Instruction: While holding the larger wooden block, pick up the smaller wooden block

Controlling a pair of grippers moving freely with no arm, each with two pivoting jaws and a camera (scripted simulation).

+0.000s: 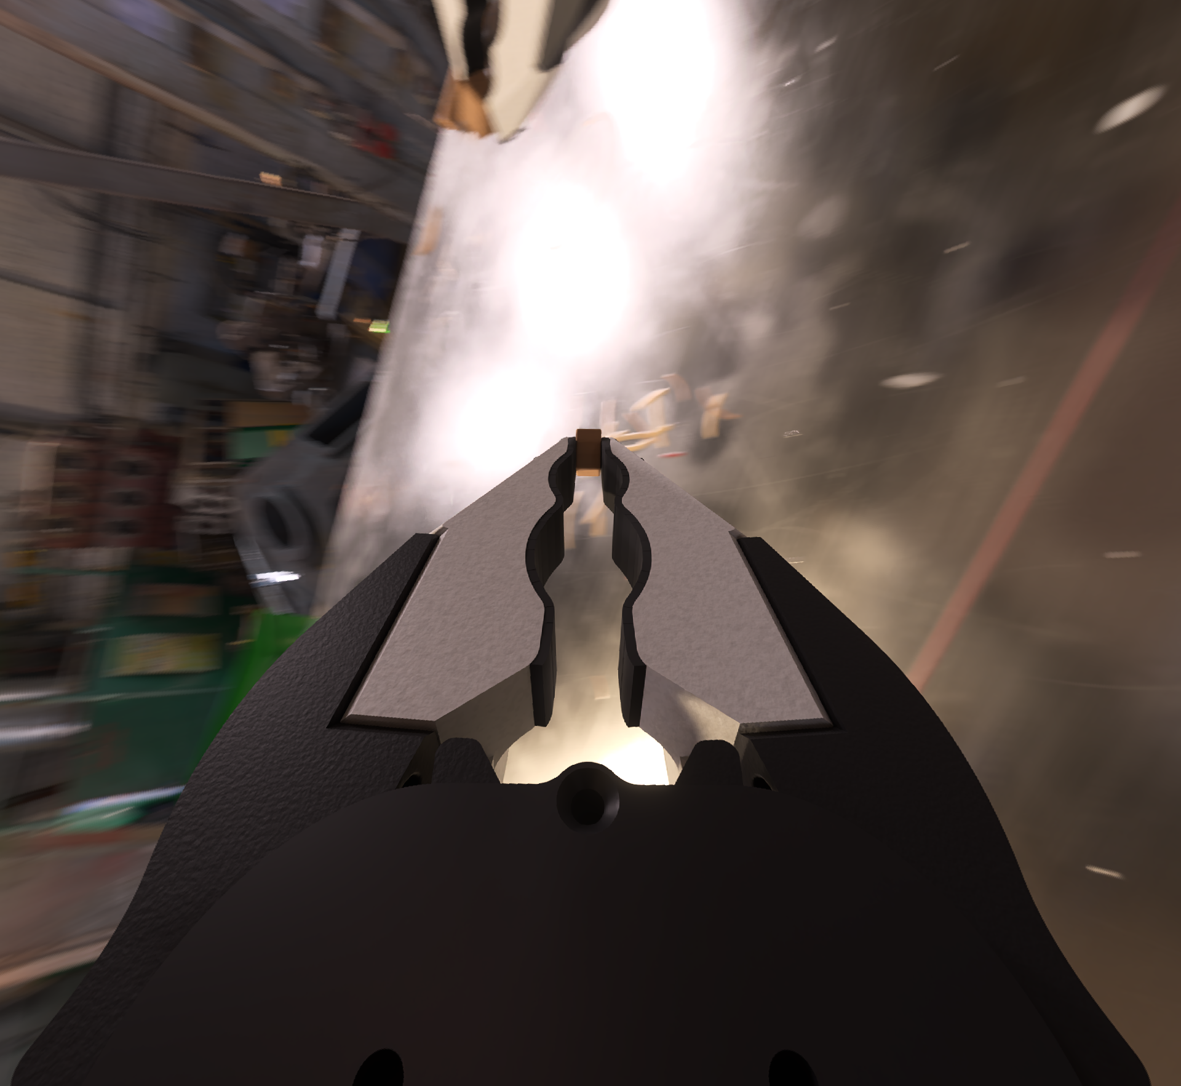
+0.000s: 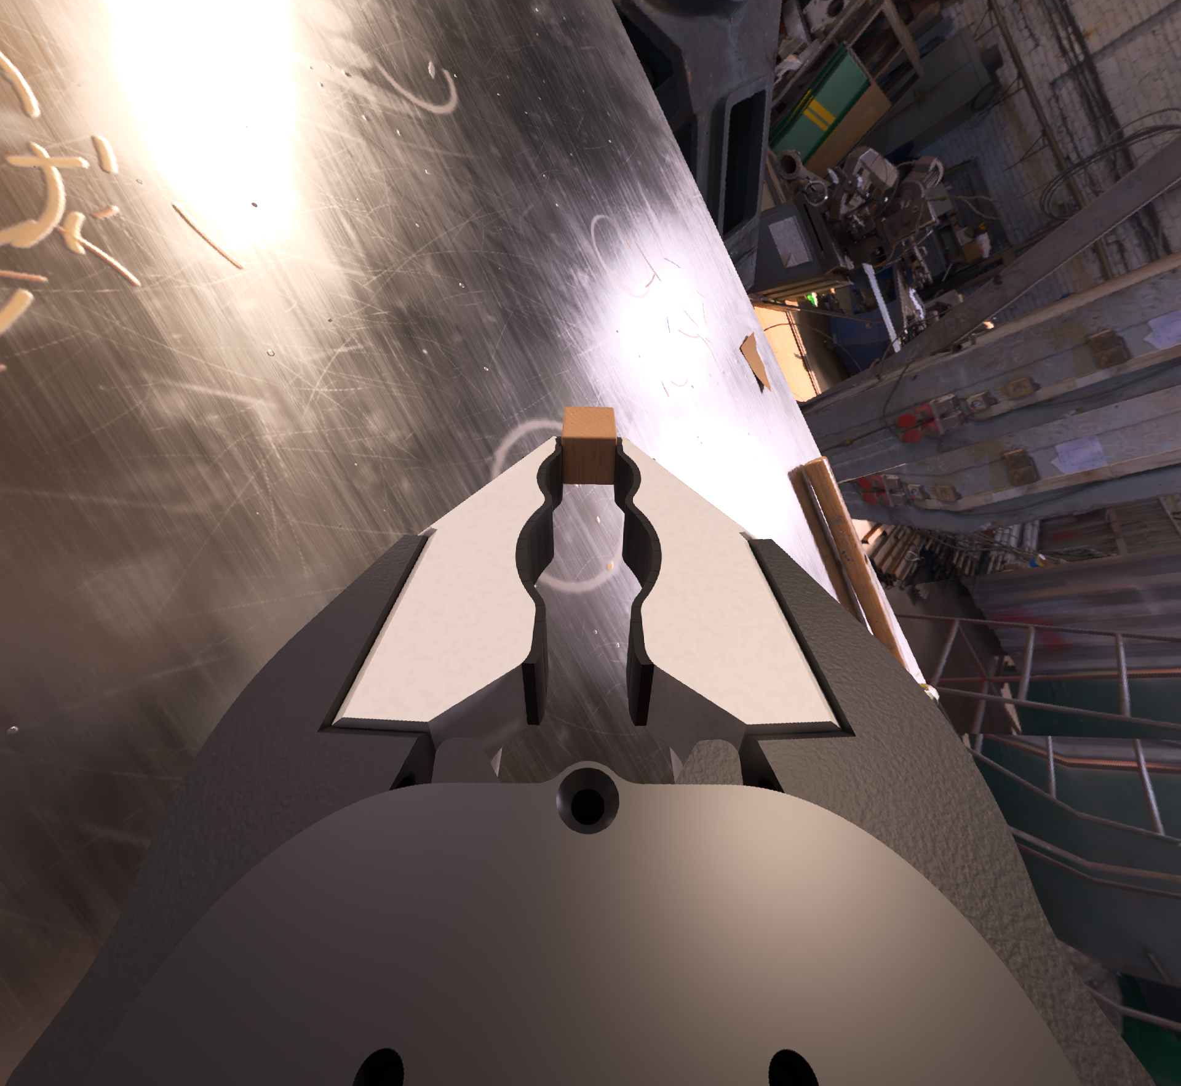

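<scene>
Hanging above the table (image 2: 383, 352), each gripper (image 1: 588, 448) clamps a block (image 1: 588, 451).

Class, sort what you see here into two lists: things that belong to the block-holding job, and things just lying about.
Job:
- left tool, shut on the smaller block
- right tool, shut on the larger block

Lying about:
- metal table
- wooden stick at the table's edge
- brown scrap
- pale shavings
</scene>
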